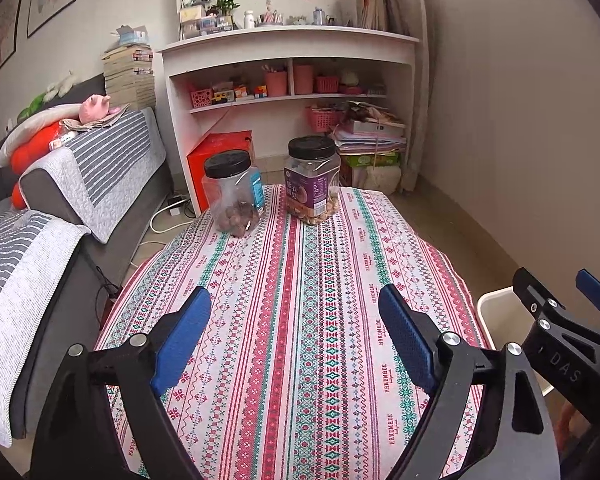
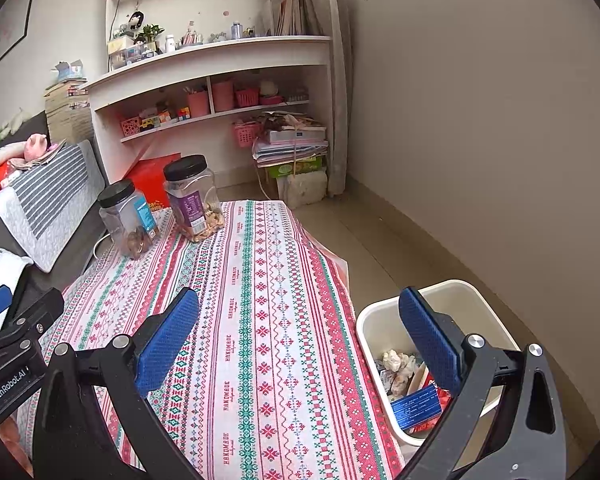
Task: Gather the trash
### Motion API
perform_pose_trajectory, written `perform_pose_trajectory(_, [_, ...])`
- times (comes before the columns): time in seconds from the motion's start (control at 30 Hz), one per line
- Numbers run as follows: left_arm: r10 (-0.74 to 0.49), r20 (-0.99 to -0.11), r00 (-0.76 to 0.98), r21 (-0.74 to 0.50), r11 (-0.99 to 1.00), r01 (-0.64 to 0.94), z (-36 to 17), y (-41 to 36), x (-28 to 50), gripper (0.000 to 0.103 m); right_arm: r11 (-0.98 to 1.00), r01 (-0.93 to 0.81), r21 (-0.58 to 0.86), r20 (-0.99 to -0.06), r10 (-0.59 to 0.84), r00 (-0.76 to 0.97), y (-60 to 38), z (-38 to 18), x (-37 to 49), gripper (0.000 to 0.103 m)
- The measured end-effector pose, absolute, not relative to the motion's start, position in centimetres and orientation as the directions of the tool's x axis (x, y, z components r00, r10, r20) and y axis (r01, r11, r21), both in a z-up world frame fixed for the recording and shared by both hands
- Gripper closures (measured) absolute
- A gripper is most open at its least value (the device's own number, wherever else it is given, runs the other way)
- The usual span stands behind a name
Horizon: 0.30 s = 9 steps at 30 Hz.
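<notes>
No trash is seen on the table (image 2: 260,300), and the bin (image 2: 384,312) sits just right of the right gripper (image 2: 300,336), nearer than the left gripper (image 1: 296,332); both are held wide open, holding nothing.

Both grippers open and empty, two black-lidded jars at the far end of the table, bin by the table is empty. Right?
One thing is off: the bin is not empty. The right wrist view shows crumpled paper and packaging, including a blue packet, inside it. The rest holds: the left gripper and right gripper are open with nothing between the jaws, and both jars stand at the table's far end.
</notes>
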<state>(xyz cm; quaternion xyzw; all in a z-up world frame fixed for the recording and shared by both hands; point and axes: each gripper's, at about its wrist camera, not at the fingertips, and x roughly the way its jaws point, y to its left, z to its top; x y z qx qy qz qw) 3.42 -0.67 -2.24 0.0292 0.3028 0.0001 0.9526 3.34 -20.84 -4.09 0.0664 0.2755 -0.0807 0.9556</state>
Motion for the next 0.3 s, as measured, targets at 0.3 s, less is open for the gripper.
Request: perform_pose_trajectory(0.3, [0.041, -0.566, 0.823, 0.064, 0.998, -0.006, -2.1, -0.74, 3.27, 0.007, 0.978, 0.187, 0.091, -0.537, -0.11, 0.836, -21.27, -4.06, 3.37, 0.007])
